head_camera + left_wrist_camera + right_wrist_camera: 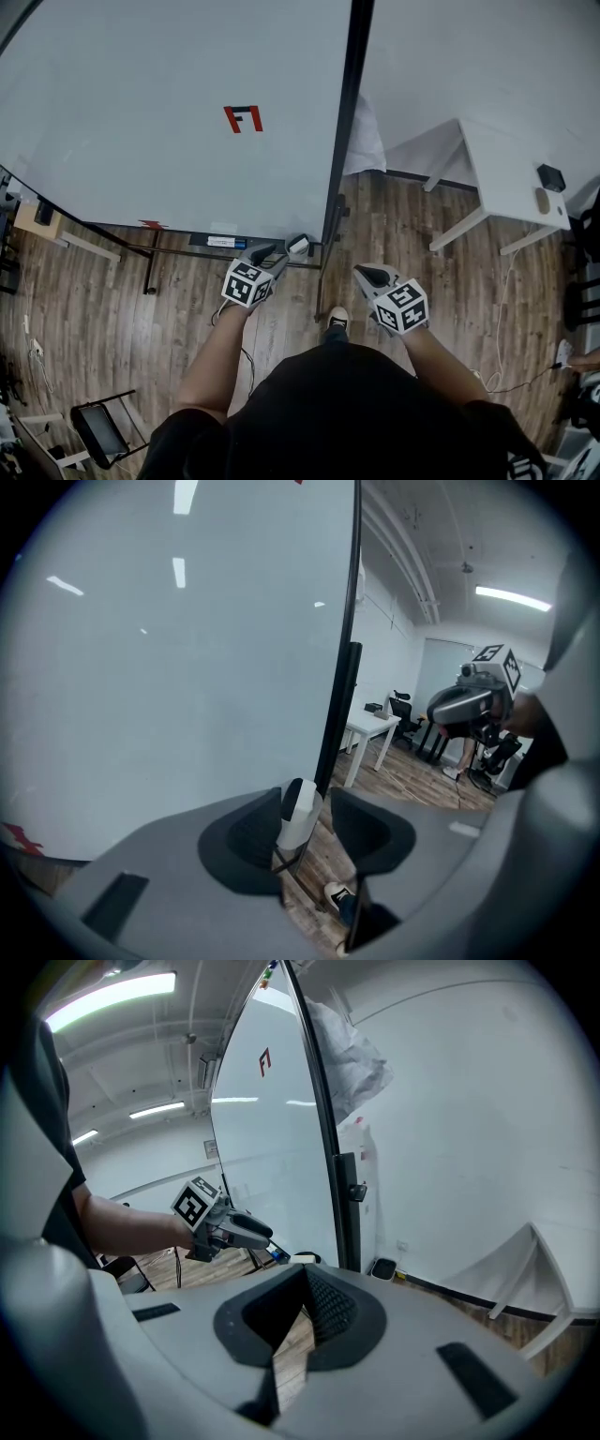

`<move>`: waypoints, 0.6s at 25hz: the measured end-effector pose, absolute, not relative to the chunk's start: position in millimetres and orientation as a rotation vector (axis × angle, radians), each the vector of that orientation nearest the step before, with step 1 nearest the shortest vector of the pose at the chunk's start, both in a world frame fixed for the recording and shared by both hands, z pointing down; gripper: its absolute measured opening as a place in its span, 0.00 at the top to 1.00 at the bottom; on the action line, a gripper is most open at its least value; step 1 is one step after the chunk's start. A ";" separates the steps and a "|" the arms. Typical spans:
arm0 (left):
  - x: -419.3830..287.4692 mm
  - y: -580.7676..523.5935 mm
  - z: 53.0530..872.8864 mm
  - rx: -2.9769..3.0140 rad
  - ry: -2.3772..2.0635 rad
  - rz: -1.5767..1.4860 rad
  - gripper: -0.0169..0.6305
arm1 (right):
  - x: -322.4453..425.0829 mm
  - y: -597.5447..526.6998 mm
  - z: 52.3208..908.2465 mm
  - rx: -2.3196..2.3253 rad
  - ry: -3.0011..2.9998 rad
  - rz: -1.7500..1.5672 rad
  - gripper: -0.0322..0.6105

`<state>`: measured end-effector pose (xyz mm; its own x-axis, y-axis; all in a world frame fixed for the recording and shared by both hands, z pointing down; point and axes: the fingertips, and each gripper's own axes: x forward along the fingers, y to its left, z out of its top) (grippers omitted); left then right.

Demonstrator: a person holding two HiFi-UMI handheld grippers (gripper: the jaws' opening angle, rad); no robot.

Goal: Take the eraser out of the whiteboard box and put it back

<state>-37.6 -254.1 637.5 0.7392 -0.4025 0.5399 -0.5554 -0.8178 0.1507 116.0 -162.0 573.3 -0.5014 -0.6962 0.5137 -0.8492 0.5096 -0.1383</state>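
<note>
The eraser (298, 246), a white block with a dark face, sits in my left gripper (281, 255), just off the whiteboard's lower right corner. In the left gripper view the eraser (300, 816) stands upright between the jaws of the left gripper (307, 803), flat against the left pad, with wooden floor below it. My right gripper (366, 275) hangs to the right of the board's black frame, level with the left one. Its pads meet at the tip with nothing between them in the right gripper view (305, 1279). The left gripper (225, 1224) also shows there.
The big whiteboard (169, 112) carries a red mark (244, 119) and has a dark tray (220, 241) along its lower edge. A black post (342, 141) ends the board. A white table (511, 178) stands at the right. A folding chair (98, 431) is at lower left.
</note>
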 end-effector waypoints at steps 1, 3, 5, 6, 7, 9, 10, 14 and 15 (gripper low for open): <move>-39.0 -251.9 636.9 2.642 -0.748 0.721 0.71 | 114.3 -160.7 572.6 1.275 -2.364 0.530 0.96; -41.5 -247.0 634.6 2.649 -0.750 0.718 0.71 | 111.6 -158.0 570.9 1.274 -2.368 0.524 0.95; -44.0 -241.7 631.2 2.655 -0.756 0.706 0.71 | 109.8 -155.1 569.0 1.274 -2.371 0.518 0.96; -45.1 -239.1 629.4 2.658 -0.759 0.699 0.71 | 109.3 -153.9 567.9 1.276 -2.372 0.514 0.96; -46.2 -236.6 627.5 2.661 -0.762 0.693 0.72 | 109.0 -153.0 566.6 1.278 -2.373 0.510 0.95; -48.7 -231.4 624.2 2.666 -0.767 0.685 0.73 | 108.9 -151.5 563.5 1.283 -2.374 0.503 0.96; -50.4 -229.0 623.3 2.666 -0.770 0.680 0.74 | 108.7 -150.7 562.1 1.286 -2.374 0.500 0.96; -58.9 -218.7 620.3 2.661 -0.783 0.651 0.75 | 106.3 -146.8 557.9 1.294 -2.379 0.494 0.95; -61.0 -215.3 619.5 2.660 -0.785 0.645 0.76 | 105.8 -145.4 557.1 1.297 -2.381 0.494 0.96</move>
